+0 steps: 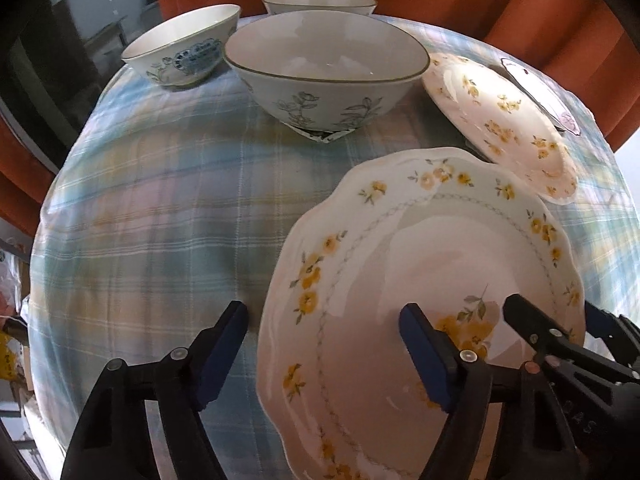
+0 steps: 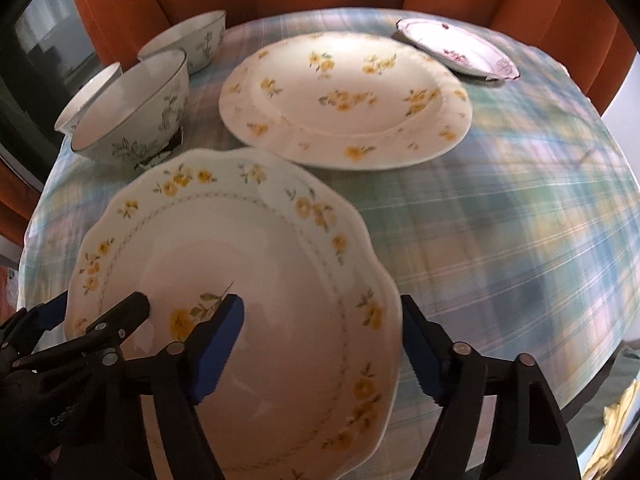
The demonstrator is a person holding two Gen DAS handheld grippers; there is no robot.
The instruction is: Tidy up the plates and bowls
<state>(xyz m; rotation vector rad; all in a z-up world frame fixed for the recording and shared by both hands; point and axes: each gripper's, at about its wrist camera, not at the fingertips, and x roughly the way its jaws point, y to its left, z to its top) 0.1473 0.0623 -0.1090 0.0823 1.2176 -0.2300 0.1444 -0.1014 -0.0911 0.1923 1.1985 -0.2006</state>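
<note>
At the bottom of both views, the left gripper (image 1: 324, 344) and right gripper (image 2: 320, 340) straddle opposite rims of the scalloped plate (image 2: 256, 264), jaws part-open, apparently not yet pinching. Close evenly, lift level. Beyond lie the flowered plate (image 2: 344, 100) and bowls (image 1: 324, 76).

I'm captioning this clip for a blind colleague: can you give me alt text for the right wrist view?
The right claw straddles the right rim of a scalloped plate with yellow flowers, pads not yet pressing, while the left claw reaches in opposite. Beyond, on a plaid tablecloth, sit a round floral plate, three bowls and a small plate.
</note>
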